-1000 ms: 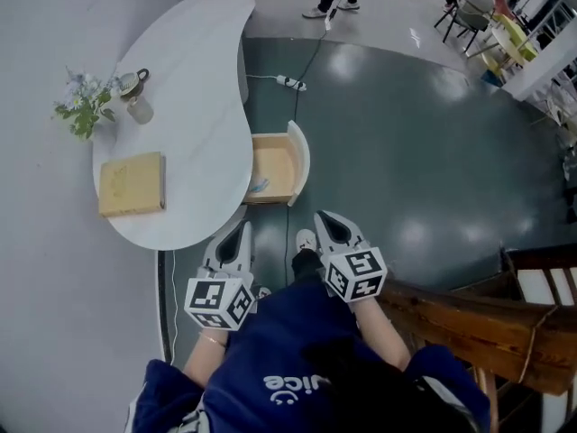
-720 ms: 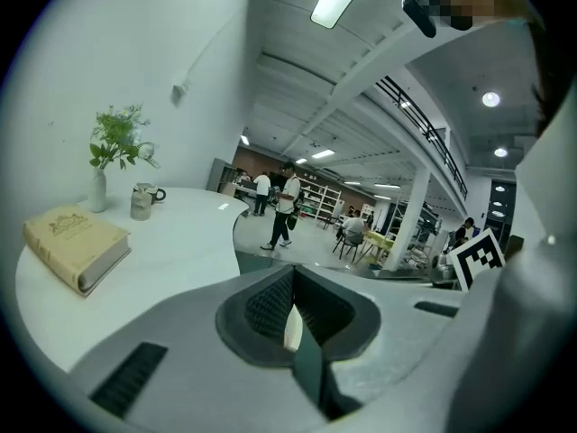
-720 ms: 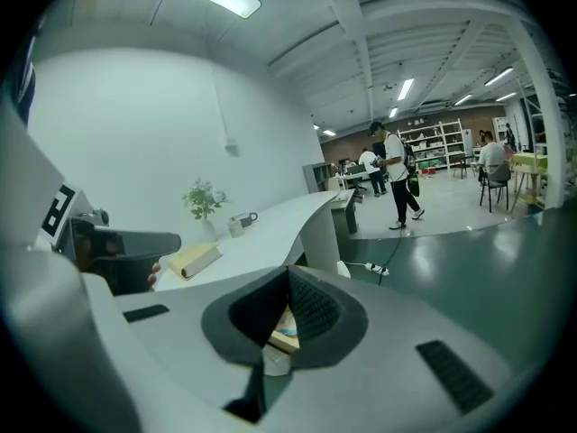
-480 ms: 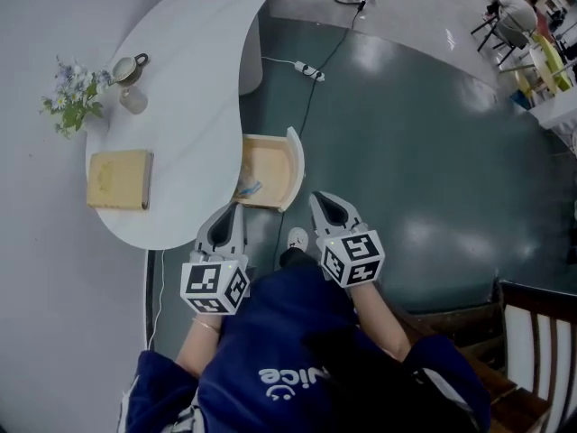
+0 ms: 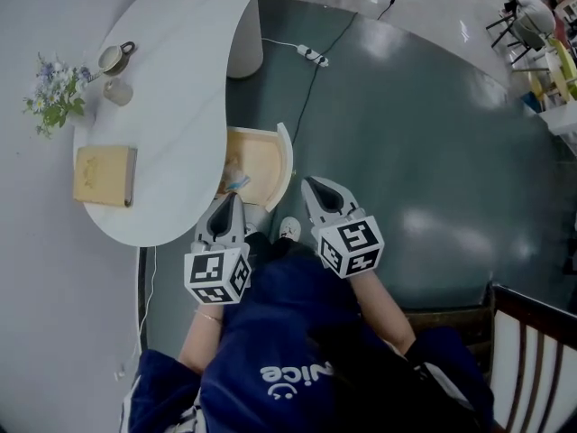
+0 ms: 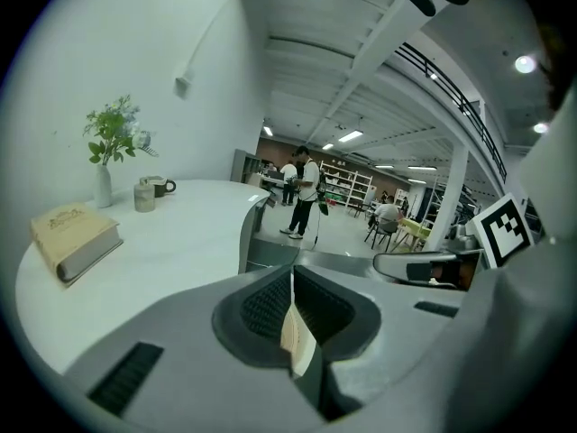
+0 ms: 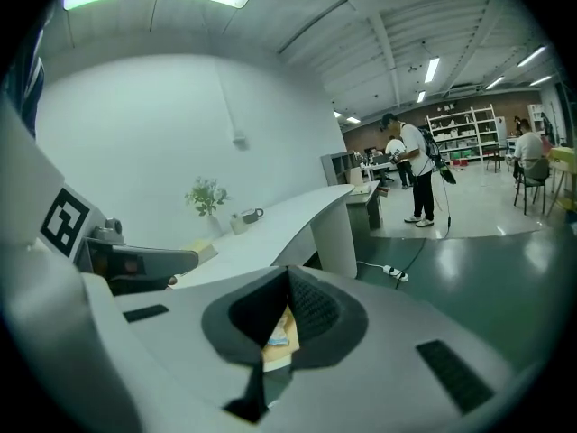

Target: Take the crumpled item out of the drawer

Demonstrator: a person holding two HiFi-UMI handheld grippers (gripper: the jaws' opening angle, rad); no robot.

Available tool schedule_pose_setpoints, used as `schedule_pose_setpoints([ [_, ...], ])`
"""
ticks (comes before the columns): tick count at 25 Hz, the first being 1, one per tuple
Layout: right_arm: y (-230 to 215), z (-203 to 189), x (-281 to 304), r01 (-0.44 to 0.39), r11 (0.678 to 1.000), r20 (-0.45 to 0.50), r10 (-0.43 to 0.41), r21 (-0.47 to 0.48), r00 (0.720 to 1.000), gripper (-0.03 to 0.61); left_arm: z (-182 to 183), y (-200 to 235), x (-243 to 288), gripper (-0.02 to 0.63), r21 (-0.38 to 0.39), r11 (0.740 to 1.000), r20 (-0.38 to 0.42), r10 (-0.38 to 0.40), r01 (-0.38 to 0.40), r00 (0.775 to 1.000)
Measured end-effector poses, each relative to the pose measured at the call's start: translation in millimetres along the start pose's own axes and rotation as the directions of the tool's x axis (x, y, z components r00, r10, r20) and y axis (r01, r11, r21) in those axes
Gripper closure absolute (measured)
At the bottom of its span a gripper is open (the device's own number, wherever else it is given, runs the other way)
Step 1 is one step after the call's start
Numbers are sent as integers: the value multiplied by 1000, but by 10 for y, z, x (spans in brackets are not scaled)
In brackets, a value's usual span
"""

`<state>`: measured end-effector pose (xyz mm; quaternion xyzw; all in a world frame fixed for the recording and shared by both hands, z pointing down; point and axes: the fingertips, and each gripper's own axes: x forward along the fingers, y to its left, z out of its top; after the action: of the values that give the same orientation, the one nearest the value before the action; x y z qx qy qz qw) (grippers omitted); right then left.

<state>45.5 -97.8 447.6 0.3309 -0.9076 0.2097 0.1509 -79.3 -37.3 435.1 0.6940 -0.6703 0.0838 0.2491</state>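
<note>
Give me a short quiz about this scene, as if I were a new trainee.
1. True or false: the left tongs and the right tongs are both shut.
2. Where does the book lie? A) in the drawer; B) on the white table; C) in the right tongs.
3. What lies inside the open drawer?

Key: 1 true; 2 B; 3 the crumpled item.

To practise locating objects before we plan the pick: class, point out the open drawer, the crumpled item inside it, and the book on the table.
open drawer (image 5: 265, 158), head view, bare wooden floor.
crumpled item (image 5: 236, 182), head view, its middle.
book (image 5: 105, 175), head view, centre of cover.
</note>
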Motion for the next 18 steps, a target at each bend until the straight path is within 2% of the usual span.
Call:
schedule_pose_setpoints([
  [6,-7,-105,81,-18,1000,-49,18,1,999,571,-176,99,189,596,-21,999,-78,44,-46,996],
  [10,-54,-97,116,-11,1000,-63,12,16,998,571,-325,52,420,502,-27,1000,-170,4,-8,985],
  [12,-123,-106,149,-2,999,-69,4,34,998,571,-419,48,592,452,-25,999,-203,17,-22,979],
  [14,-190,-129,189,6,999,-77,-2,46,997,572,-574,105,783,406,-57,996,-251,56,-72,966],
  [18,-264,-214,232,6,998,-102,0,63,995,571,-874,204,1077,388,-82,985,-344,114,-151,932],
])
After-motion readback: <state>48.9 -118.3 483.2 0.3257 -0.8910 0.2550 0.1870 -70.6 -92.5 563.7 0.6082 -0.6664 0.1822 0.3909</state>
